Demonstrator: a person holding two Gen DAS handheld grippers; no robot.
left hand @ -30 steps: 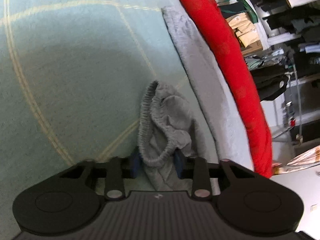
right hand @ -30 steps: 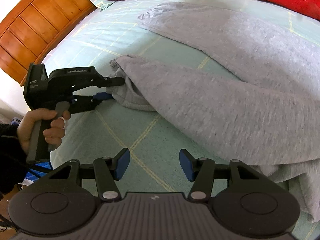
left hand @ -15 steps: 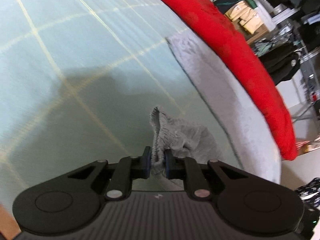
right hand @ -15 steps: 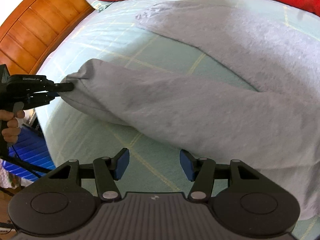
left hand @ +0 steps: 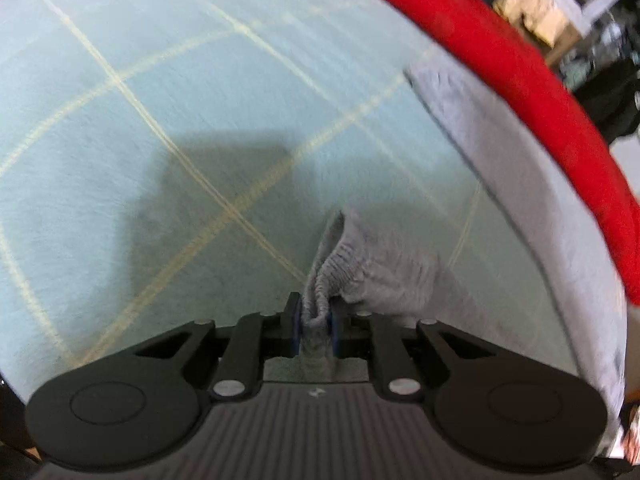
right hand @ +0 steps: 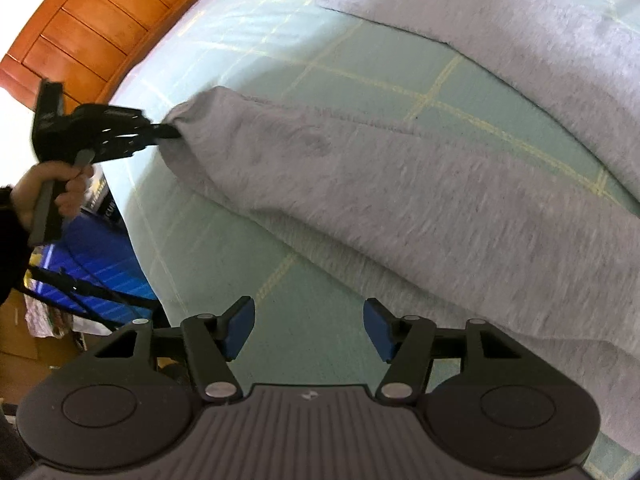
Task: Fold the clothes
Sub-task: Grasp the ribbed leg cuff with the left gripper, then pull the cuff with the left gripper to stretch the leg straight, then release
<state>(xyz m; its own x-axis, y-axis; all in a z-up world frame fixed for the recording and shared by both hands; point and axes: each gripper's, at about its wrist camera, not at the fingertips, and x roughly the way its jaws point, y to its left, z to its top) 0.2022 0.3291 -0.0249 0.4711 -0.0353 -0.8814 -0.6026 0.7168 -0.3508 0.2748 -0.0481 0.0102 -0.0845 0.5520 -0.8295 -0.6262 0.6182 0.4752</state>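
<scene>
Left gripper [left hand: 314,325] clamped on ribbed cuff [left hand: 326,280], lifting gray garment [right hand: 400,184] clear of bed [right hand: 328,320] (likely to straighten it) | right gripper [right hand: 308,330] wide, just been opening, nothing between jaws, garment beyond them.

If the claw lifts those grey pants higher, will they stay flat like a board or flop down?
Probably flop. The grey pants already sag between the left claw, which pinches the bunched cuff, and the bed. The cuff crumples in the pinch, so the cloth looks soft. They seem light too: one small pinch holds a whole leg up.
</scene>
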